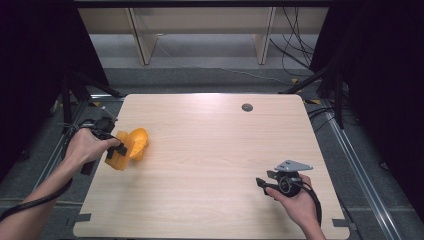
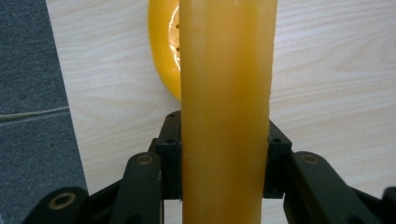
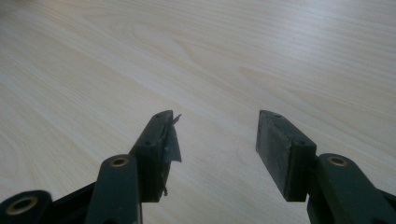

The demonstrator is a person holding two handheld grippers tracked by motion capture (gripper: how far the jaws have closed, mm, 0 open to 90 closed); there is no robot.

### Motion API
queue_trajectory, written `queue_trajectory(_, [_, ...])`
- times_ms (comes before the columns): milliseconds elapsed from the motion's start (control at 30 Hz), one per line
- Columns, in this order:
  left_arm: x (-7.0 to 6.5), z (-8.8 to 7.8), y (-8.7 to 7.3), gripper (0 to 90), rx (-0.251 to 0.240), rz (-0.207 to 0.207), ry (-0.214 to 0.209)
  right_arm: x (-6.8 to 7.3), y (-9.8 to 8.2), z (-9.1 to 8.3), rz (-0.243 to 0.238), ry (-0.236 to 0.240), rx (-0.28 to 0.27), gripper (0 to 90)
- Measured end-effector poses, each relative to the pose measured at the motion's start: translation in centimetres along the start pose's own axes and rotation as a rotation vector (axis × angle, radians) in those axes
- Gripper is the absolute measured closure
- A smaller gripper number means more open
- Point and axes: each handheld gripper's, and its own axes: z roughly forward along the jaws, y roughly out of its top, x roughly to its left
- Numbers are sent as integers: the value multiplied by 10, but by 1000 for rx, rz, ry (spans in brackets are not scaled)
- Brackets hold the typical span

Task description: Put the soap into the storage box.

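At the left edge of the wooden table [image 1: 210,150], seen from the high view, the left gripper [image 1: 116,148] is held in the person's left hand [image 1: 86,147], and an orange plastic piece [image 1: 129,148] is clamped between its jaws. In the left gripper view the orange plastic piece [image 2: 227,107] is seen as a broad upright band running from the bottom of the frame to the top, with one black pad pressed against each of its flanks; the jaws are thus pinched onto it with no gap visible on either side. Behind that band a rounded yellow-orange part [image 2: 164,51] with small holes is seen, lying close above the table surface; whether it touches the wood cannot be told. The grey floor [image 2: 32,116] is visible beyond the table edge on that side. Near the front right of the table, the right gripper [image 1: 261,183] is held in the right hand [image 1: 299,202], well apart from the orange piece. In the right gripper view its jaws are spread wide with nothing between them, only bare wood grain being seen beyond the right gripper [image 3: 215,140]. A round grey grommet [image 1: 247,107] is set in the far part of the tabletop.
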Motion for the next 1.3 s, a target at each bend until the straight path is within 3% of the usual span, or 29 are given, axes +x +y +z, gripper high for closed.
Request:
queue_trajectory(300, [3, 0, 13, 605, -2, -18, -1, 0, 0, 0, 4, 3, 4, 475])
queue_trajectory(333, [3, 0, 13, 605, -21, -13, 3, 0, 0, 0, 3, 0, 5, 474])
queue_trajectory(367, [2, 0, 15, 605, -17, -8, 11, 3, 0, 0, 36, 2, 11, 474])
queue_trajectory(667, [-1, 5, 28, 605, -26, -6, 17, -1, 0, 0, -3, 1, 6, 474])
queue_trajectory(1300, [-4, 14, 46, 605, -29, 14, 52, -1, 0, 1, 0, 10, 8, 473])
